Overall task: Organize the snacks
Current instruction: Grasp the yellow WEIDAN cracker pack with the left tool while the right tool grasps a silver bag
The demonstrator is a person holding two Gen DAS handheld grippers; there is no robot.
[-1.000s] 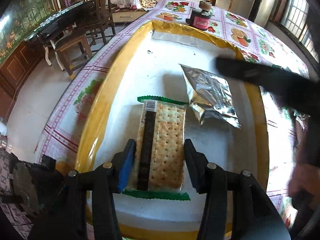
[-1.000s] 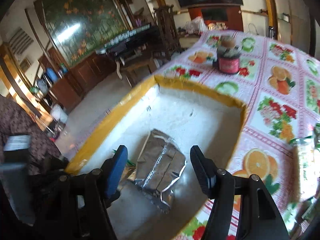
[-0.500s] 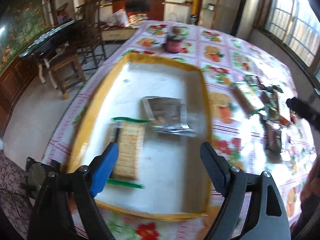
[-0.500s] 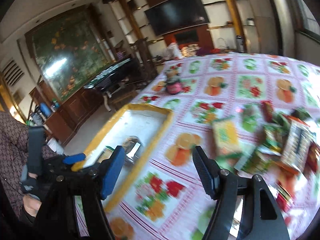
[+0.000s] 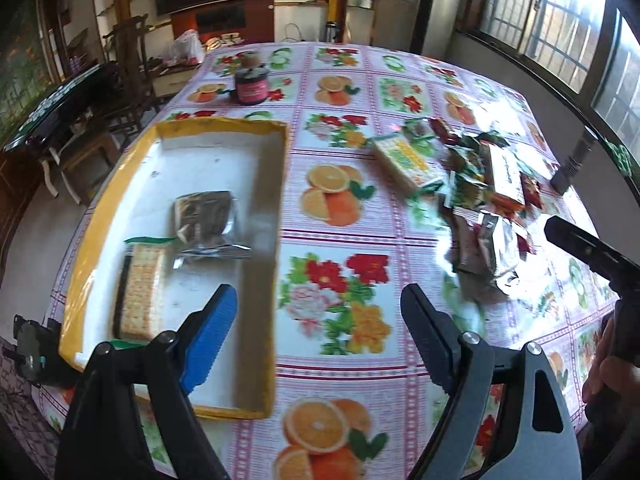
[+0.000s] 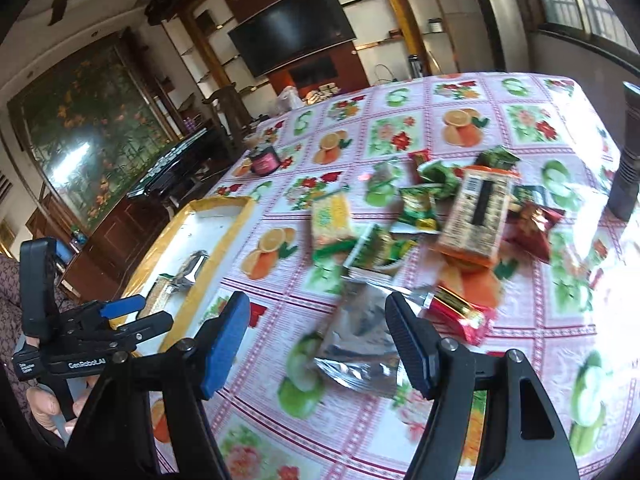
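One yellow-rimmed tray (image 5: 100, 208) holding two snacks: one cracker pack (image 5: 142, 292) and one silver foil pouch (image 5: 206, 216). One dark jar (image 5: 251, 86) on the worktop (image 5: 340, 240). One loose pile of snack packets (image 6: 440, 216), blurred, about ten; among them one long cracker pack (image 6: 476, 210), one silver pouch (image 6: 360, 336), one yellow-green bar (image 6: 332, 218).

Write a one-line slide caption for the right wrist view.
Open right gripper hovers over a silver packet beside the snack pile on the table.
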